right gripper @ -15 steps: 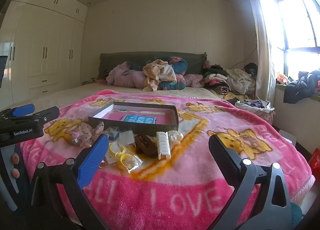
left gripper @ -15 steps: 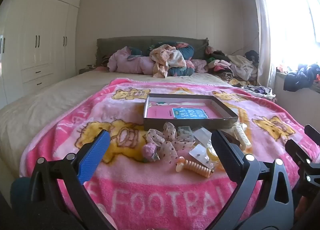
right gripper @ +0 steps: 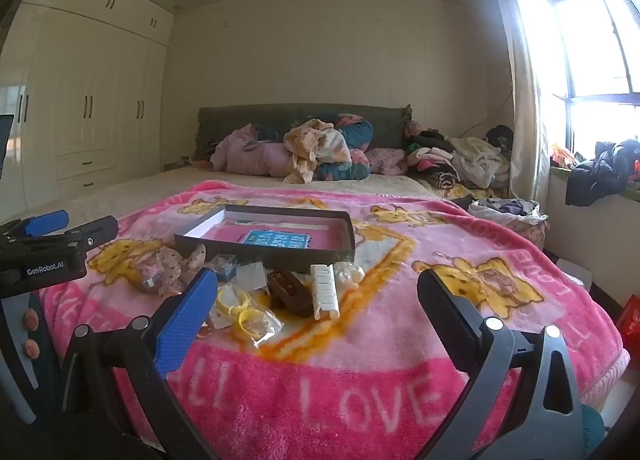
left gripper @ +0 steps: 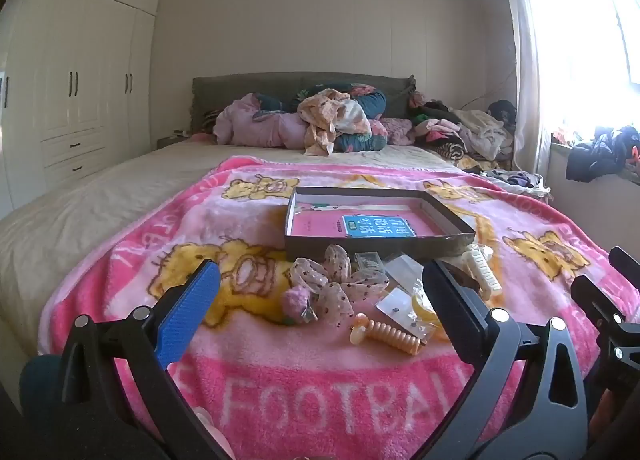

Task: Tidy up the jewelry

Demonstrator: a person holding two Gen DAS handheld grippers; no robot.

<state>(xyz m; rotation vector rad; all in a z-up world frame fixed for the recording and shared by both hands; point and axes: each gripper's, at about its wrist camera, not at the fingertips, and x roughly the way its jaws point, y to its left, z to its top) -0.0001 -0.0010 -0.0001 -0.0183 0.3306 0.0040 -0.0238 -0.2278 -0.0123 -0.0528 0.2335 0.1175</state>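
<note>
Both pairs of jaws stand wide with nothing between them: we hold the left gripper [left gripper: 320, 300] and the right gripper [right gripper: 316, 304] low over the near end of a pink blanket [right gripper: 400, 340] spread on the bed [left gripper: 100, 196]. On that blanket lies the jewelry, heaped in a loose pile just in front of a shallow dark box [left gripper: 376, 242]. From the left wrist view we see a dotted fabric bow [left gripper: 336, 284] with a pink pompom [left gripper: 296, 300] beside it, a peach spiral hair tie [left gripper: 384, 336] nearest to us, small clear bags [left gripper: 404, 308] and a white hair clip [left gripper: 482, 270] to the right of the pile. From the right wrist view we also make out yellow rings in a clear bag [right gripper: 248, 316] and a brown hair clip [right gripper: 290, 292], touching the white one. Inside the box lies a pink sheet with a blue label [left gripper: 378, 226]. Clothes are heaped at the headboard [left gripper: 332, 120].
</note>
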